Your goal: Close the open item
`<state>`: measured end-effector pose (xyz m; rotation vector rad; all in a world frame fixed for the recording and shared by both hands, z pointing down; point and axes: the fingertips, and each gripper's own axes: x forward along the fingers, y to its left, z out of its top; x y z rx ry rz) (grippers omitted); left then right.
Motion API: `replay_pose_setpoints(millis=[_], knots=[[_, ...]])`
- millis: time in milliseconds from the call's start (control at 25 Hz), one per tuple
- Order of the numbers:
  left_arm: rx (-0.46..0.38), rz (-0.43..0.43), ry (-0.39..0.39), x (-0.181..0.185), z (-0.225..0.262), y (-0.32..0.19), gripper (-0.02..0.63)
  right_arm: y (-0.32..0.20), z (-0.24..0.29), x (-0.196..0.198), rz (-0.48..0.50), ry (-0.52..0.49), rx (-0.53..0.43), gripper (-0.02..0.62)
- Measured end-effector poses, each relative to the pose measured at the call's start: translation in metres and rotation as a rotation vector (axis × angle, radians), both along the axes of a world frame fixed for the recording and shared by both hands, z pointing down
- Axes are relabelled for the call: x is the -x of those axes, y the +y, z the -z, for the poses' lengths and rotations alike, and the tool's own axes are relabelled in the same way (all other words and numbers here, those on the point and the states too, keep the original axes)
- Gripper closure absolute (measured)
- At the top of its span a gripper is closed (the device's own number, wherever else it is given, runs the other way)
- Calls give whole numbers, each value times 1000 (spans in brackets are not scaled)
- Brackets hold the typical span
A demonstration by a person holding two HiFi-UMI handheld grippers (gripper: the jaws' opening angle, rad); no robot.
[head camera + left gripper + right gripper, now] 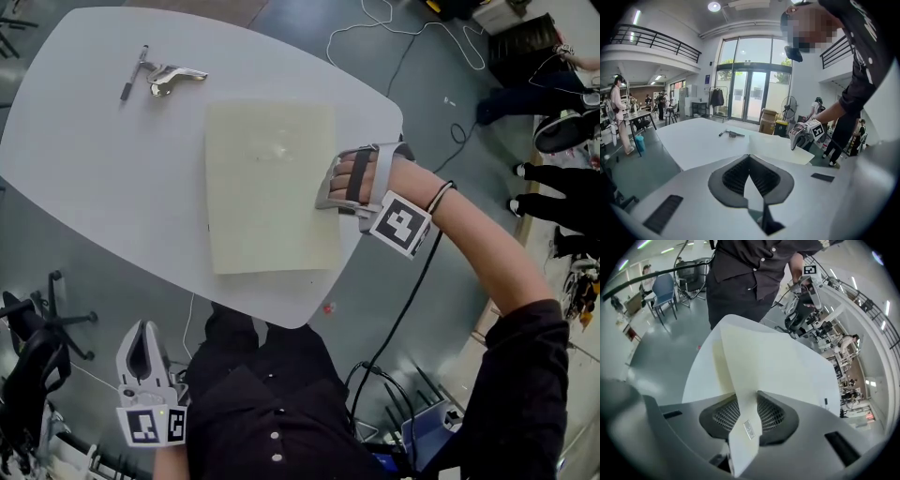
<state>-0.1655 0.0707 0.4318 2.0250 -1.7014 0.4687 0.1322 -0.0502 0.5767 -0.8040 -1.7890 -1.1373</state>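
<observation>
A cream-coloured folder (270, 183) lies flat on the white table (103, 169), its cover down. My right gripper (328, 192) sits at the middle of the folder's right edge. In the right gripper view the cover's edge strip (743, 420), with a small metal tag, runs between the jaws of that gripper (745, 397). The jaws stand apart and do not press on the strip. My left gripper (142, 330) hangs off the table by the person's left hip, jaw tips together and empty. In the left gripper view, past its own closed tips (749, 157), I see the folder (780, 149) and the right gripper (799, 138).
A pen (131, 73) and a small metal tool (173, 77) lie at the table's far left. The near table edge runs just below the folder. Cables (412, 281) trail on the floor at the right, where people's feet (562, 131) stand. A black chair base (37, 328) is at the lower left.
</observation>
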Motion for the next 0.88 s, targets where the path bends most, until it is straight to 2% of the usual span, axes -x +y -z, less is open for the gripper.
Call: replay_pose_setpoints(millis=[200,360,480,600,680,880], knots=[[-6,7,4,3,1,-1,589,-2,-4,-3,30,185,26,436],[-8,16,9,8,2,-2,589,-1,-8,-23,17,417,62,372],[-2,27,14,13,1,0,589,1,-7,-22,-51,431,102,383],[-1,30,20,14,1,-1,589,0,-6,-14,-224,394,190,404],[1,28,22,14,1,-1,589,-3,-5,-6,-385,339,275,454],[9,5,28,9,-2,-4,589,-9,-4,0,-748,217,452,467]])
